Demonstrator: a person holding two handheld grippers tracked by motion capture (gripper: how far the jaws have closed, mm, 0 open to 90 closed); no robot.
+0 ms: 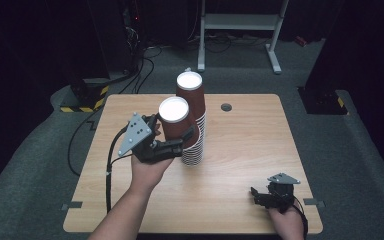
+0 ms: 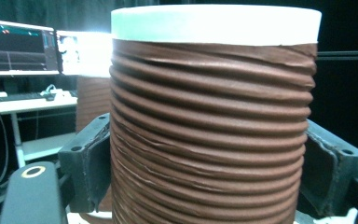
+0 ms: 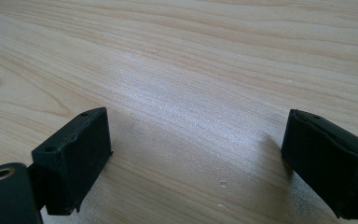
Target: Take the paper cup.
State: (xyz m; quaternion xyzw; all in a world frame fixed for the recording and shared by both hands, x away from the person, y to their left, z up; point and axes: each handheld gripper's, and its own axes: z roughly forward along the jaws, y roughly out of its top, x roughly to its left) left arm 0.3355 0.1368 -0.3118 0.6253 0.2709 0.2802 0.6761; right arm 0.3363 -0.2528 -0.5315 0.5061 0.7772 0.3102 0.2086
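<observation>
Gripping a brown ribbed paper cup (image 1: 174, 121) from both sides, the left gripper (image 1: 172, 142) holds it upright and lifted off the table (image 1: 240, 165), just in front of and touching or nearly touching the stack of cups (image 1: 192, 125) that stands near the table's middle. In the left gripper view the cup's (image 2: 209, 130) corrugated wall sits between both black jaws, its white rim on top. The right gripper (image 1: 260, 196) rests low at the near right edge of the table, well apart from the cups; in its own view the jaws stand spread with bare wood (image 3: 191, 93) between them
</observation>
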